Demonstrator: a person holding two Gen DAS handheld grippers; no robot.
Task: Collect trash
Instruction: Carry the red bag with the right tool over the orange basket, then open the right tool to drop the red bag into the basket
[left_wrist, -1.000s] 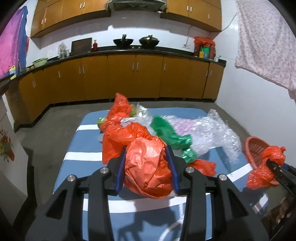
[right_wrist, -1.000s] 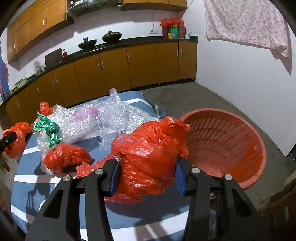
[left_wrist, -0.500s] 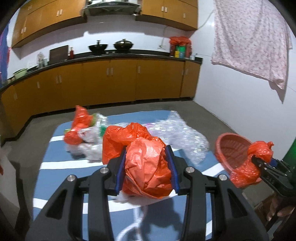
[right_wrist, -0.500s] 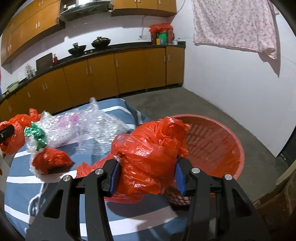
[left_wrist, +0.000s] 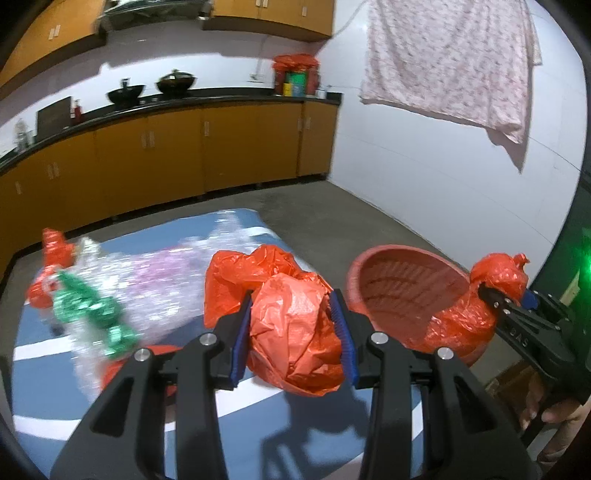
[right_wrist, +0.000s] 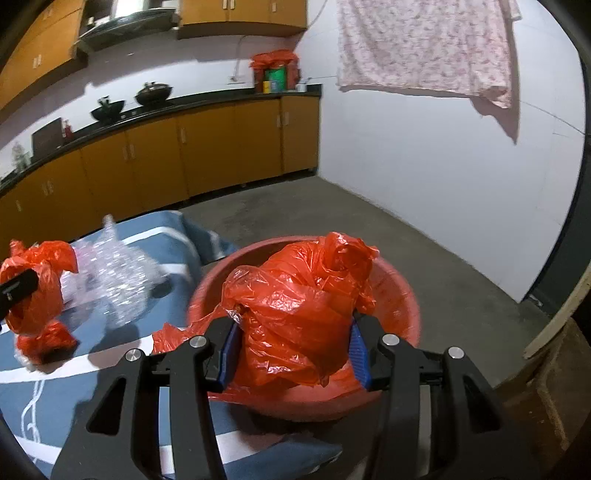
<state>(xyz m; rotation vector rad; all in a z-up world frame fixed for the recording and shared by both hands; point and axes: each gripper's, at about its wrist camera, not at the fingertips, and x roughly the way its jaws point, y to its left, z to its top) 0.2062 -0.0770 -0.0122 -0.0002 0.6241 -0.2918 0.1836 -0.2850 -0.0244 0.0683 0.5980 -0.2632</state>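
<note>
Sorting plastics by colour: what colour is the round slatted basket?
Red, the round slatted plastic basket; clearest in the right wrist view.

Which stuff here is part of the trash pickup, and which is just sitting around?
Job:
- left gripper clamping an orange bag
- right gripper clamping another orange bag
- red basket
- bubble wrap
- green wrapper

Lying about:
- hanging cloth
- woks

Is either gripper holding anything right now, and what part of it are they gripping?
Both. The left gripper pinches a crumpled orange plastic bag across its bunched middle; the right gripper clamps another orange bag around its lower body, over the red basket.
</note>
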